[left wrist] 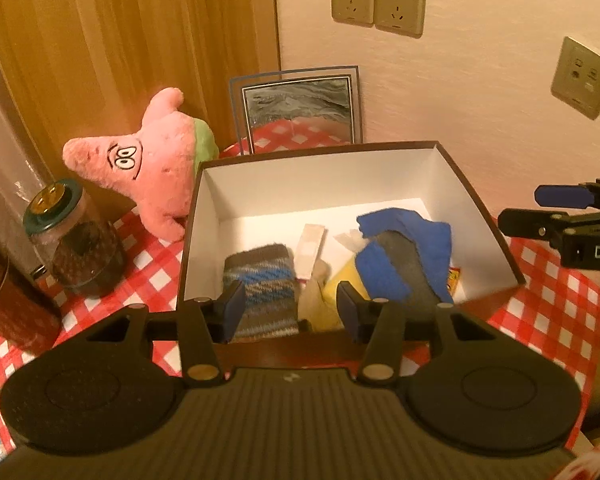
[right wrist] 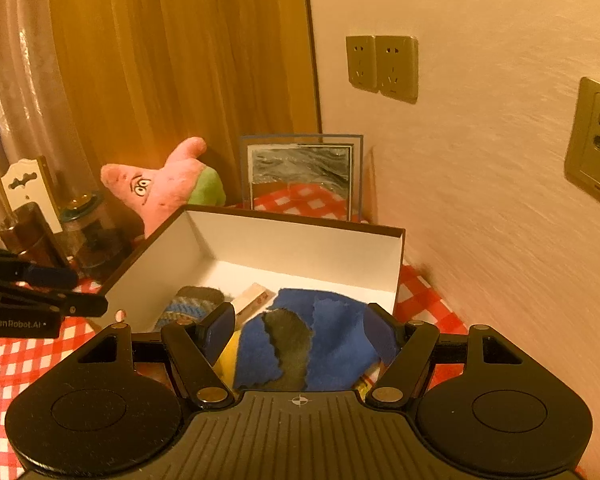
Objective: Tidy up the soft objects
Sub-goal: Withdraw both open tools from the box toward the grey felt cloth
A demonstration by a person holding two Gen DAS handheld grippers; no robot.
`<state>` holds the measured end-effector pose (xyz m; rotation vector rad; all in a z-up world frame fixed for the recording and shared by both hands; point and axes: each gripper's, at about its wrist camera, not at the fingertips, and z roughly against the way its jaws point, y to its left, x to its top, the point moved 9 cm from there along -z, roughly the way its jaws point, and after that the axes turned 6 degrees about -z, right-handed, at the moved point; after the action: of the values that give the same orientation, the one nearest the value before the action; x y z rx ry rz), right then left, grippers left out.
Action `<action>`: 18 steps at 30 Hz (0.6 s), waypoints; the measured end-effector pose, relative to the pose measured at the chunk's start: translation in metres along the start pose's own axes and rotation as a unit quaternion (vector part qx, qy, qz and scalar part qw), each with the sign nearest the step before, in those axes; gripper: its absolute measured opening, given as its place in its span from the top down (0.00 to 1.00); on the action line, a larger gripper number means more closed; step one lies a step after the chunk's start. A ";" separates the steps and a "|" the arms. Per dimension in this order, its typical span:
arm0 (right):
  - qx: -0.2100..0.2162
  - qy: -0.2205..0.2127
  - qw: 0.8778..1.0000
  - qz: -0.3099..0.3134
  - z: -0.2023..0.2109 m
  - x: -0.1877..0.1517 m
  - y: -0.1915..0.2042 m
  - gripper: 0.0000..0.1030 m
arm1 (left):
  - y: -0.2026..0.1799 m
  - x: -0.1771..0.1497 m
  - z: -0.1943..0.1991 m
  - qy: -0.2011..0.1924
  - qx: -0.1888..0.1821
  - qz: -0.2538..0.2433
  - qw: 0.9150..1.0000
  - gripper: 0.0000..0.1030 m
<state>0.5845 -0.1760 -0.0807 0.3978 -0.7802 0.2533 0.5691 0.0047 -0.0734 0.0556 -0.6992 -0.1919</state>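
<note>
An open brown box (left wrist: 198, 216) with a white inside stands on the checked cloth. In it lie a striped knitted sock (left wrist: 260, 284), a blue and grey cloth (left wrist: 404, 256), a yellow item (left wrist: 342, 280) and a pale strip (left wrist: 310, 250). My left gripper (left wrist: 290, 308) hovers open above the box's near edge, nothing pressed between its pads. My right gripper (right wrist: 300, 330) is open over the blue and grey cloth (right wrist: 320, 344), not clamping it. A pink starfish plush (left wrist: 156, 164) leans outside the box at its back left corner. Each gripper shows in the other's view: right gripper (left wrist: 536, 208), left gripper (right wrist: 80, 290).
A glass jar (left wrist: 80, 248) with dark contents stands left of the box. A framed picture (left wrist: 300, 108) leans on the wall behind it. A wooden panel (left wrist: 140, 40) rises at the back left, and wall sockets (left wrist: 376, 4) sit above. The red-and-white checked cloth (left wrist: 548, 280) covers the table.
</note>
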 end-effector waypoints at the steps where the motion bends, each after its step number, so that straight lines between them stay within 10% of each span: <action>1: 0.003 0.000 1.000 -0.001 0.004 -0.002 0.002 0.31 | 0.000 -0.004 0.005 -0.001 0.000 0.001 1.000 0.54; 18: 0.040 0.002 0.999 -0.014 0.062 -0.043 0.033 0.31 | 0.017 -0.075 0.084 -0.003 0.022 0.039 0.999 0.54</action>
<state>0.5046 -0.1769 -0.0636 0.4830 -0.7612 0.2588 0.4611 0.0368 -0.0551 0.0707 -0.7097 -0.1017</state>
